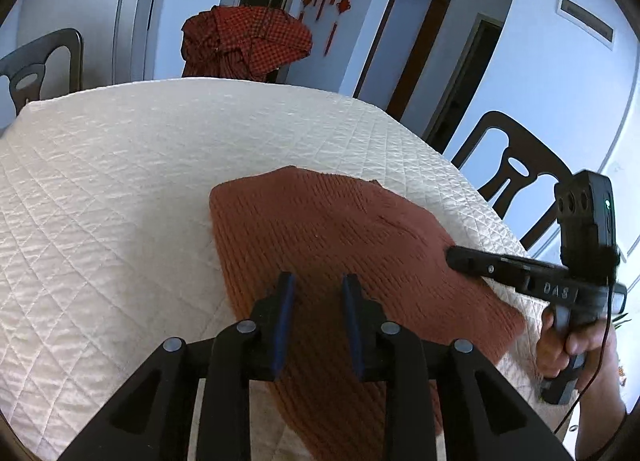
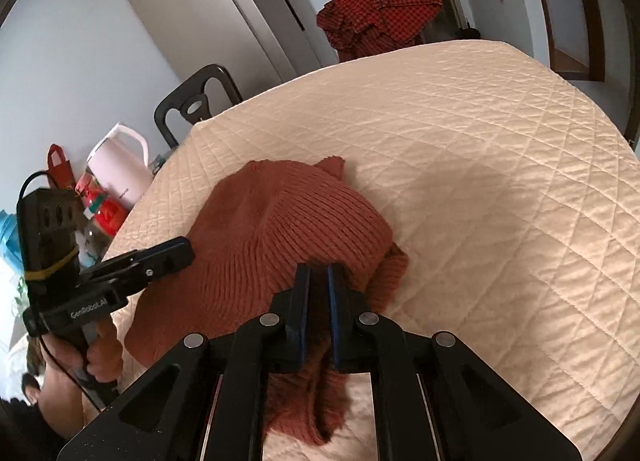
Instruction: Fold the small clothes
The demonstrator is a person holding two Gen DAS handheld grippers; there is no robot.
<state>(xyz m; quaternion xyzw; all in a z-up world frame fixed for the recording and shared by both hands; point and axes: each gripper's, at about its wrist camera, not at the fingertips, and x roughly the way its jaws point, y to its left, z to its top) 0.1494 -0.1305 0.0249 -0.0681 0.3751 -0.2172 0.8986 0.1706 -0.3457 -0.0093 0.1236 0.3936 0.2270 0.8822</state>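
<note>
While your right gripper [image 2: 319,285] pinches the sweater [image 1: 320,229] near its 6 o'clock edge, one fold looks started. Your left gripper [image 1: 316,293] hangs slightly open, empty; further folds remain.

Rust ribbed knit [image 1: 320,237] on cream diamond-quilted cover [image 1: 120,165].

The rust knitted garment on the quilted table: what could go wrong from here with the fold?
1. The right tongs are shut on only a small pinch of the rust knitted garment; the loose knit may slip out or stretch when pulled.
2. The left tongs stand open over the cloth, pads not pressing, so that side may drag or bunch instead of following.
3. The garment's near edge hangs past the quilted table cover, so it might slide off.
</note>
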